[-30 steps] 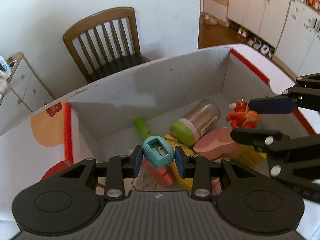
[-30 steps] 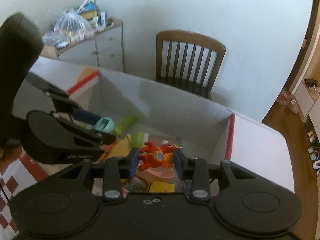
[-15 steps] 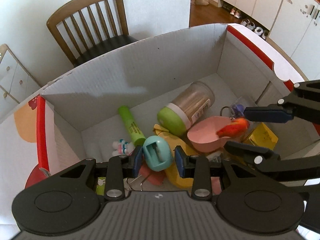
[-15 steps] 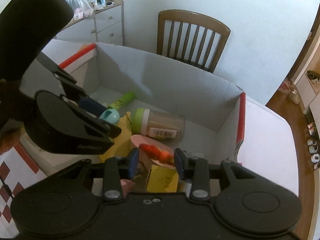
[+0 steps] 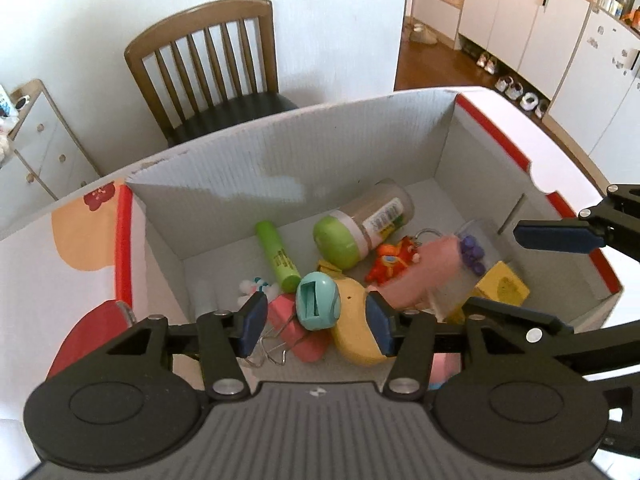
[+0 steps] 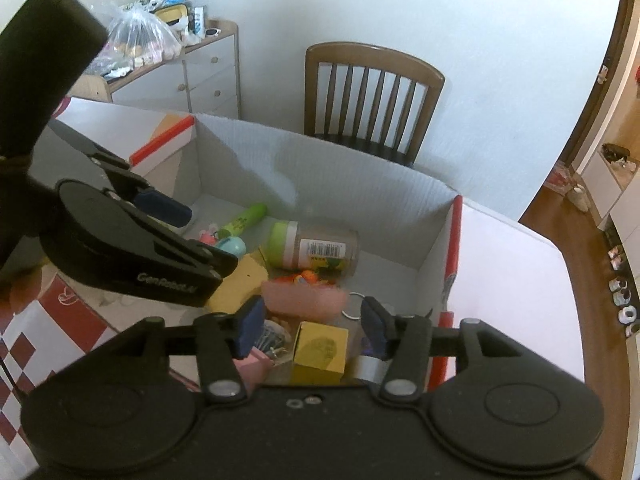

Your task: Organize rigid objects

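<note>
One sharpener (image 5: pixel 318 301), one jar (image 5: pixel 362 225)

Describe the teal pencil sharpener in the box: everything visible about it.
The teal pencil sharpener is a small rounded egg-shaped piece, apparently glossy plastic, with a rectangular recess on the face turned toward the left camera. It lies free in the cardboard box, tilted on the pile, leaning against the yellow banana-shaped toy, beside a pink binder clip and just below the green marker. The left tool has just been opening; its pads stand clear of the sharpener.
</note>
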{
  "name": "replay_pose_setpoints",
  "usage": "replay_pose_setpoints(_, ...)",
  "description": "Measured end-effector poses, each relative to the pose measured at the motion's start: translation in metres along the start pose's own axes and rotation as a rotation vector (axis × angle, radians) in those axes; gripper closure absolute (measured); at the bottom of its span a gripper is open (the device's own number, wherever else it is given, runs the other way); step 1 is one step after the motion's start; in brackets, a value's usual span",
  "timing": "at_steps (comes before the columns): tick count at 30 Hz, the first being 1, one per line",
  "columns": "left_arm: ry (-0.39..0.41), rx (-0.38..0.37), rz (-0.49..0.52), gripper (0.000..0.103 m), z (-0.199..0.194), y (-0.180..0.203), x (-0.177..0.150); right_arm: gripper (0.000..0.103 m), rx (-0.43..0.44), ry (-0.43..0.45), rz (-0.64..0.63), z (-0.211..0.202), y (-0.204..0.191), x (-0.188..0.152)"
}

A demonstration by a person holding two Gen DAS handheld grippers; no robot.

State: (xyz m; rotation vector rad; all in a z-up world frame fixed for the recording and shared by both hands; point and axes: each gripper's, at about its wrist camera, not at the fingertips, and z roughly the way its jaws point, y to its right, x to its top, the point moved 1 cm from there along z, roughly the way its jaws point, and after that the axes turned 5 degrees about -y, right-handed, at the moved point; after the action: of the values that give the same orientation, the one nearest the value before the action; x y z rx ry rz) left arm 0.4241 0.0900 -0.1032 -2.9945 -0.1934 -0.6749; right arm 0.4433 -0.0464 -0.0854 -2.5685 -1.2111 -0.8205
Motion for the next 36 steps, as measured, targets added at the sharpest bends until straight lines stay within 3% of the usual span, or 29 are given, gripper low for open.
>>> replay_pose_setpoints(3,0.026,0.008,-0.007,0.044,-0.012,0.002,-0.003,0.046,-0.001,0.013,0.007,-0.009,0.0,-0.002)
replay_pose_setpoints(13,0.099,0.018,-0.05,0.044,-0.051,0.003,-0.018,0.036,-0.005,0.069,0.02,-0.039,-0.005,-0.01)
replay_pose_setpoints(18,0.13,0.023,-0.068,0.044,-0.069,0.005,-0.032,0.025,0.019,0.105,0.041,-0.058,-0.006,-0.018)
replay_pose_setpoints(22,0.177,0.028,-0.08,0.036,-0.087,0.007,-0.048,0.022,0.036,0.124,0.042,-0.069,-0.008,-0.025)
replay_pose_setpoints(29,0.241,0.044,-0.079,0.035,-0.113,0.019,-0.072,0.012,0.082,0.18,0.071,-0.091,-0.009,-0.038)
replay_pose_setpoints(36,0.301,0.059,-0.079,0.021,-0.134,0.033,-0.1,0.001,0.111,0.278,0.084,-0.117,-0.011,-0.055)
